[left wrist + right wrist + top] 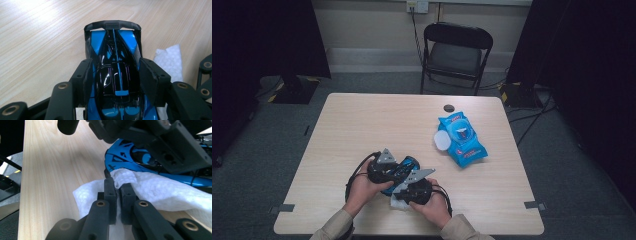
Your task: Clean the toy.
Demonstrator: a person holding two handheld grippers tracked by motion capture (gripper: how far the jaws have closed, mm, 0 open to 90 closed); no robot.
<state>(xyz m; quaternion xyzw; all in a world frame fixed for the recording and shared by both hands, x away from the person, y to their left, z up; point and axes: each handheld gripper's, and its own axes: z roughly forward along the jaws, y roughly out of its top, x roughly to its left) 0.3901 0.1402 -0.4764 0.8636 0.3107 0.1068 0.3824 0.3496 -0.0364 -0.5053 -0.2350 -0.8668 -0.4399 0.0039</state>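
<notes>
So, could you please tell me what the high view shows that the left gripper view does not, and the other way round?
High view alone: the blue wipes packet with its lid open, a small dark disc, the folding chair, and both hands. Left gripper view alone: the left hand-held gripper pads pressing the toy car's sides, and its glossy black roof and rear wing. Shared: the car, the white wipe and the wooden table.

Toy car [113,75]: tail end cut off by bottom edge in left gripper view; flanks hidden behind left gripper [117,80] pads. In high view, car mostly covered by both grippers. White wipe [155,190]: right part cut off by frame edge. Blue packet [460,139] print too small to read.
</notes>
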